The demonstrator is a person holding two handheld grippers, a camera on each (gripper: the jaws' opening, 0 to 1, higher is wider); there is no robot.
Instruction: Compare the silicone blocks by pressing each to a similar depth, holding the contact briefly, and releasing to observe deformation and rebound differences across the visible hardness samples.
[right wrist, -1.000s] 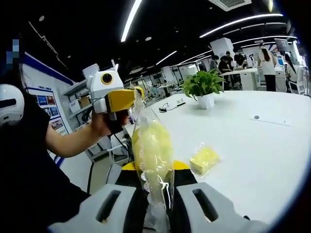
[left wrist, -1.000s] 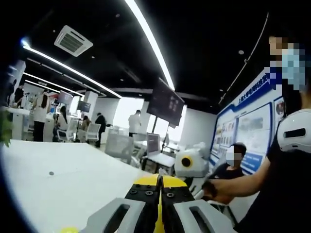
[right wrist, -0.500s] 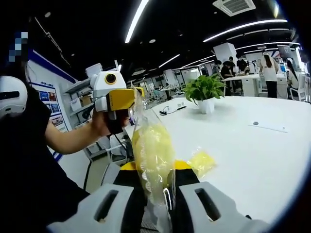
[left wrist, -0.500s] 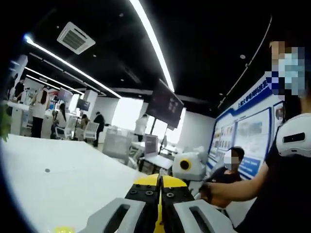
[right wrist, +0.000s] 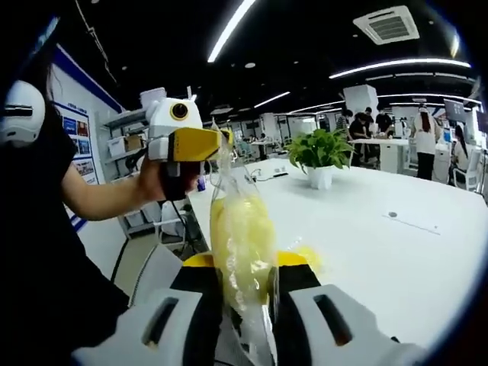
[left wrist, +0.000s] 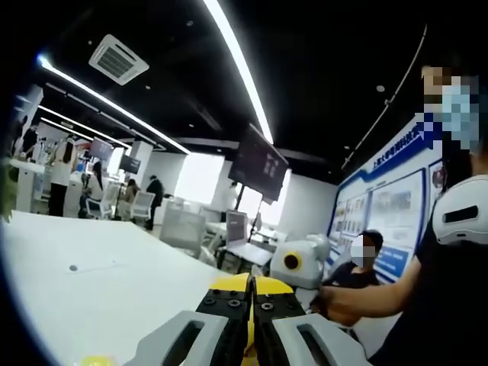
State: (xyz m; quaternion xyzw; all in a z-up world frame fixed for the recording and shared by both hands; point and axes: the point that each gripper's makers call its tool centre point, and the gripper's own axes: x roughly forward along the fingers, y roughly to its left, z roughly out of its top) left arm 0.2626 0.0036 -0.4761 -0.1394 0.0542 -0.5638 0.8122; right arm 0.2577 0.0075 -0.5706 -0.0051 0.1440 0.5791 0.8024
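Above white table [right wrist: 396, 252] | both hand-held grippers clamp bagged yellow block [right wrist: 242, 236]

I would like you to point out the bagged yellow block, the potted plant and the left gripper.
bagged yellow block [right wrist: 242, 236], right gripper view, on the yellow block inside the clear bag
potted plant [right wrist: 318, 149], right gripper view, on its green leaves
left gripper [right wrist: 223, 138], right gripper view, at its jaw tips

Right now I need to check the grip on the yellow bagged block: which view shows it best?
The right gripper view: the bag stands between the right gripper's jaws, stretched up to the left gripper. The left gripper view shows just a yellow sliver between its shut jaws.
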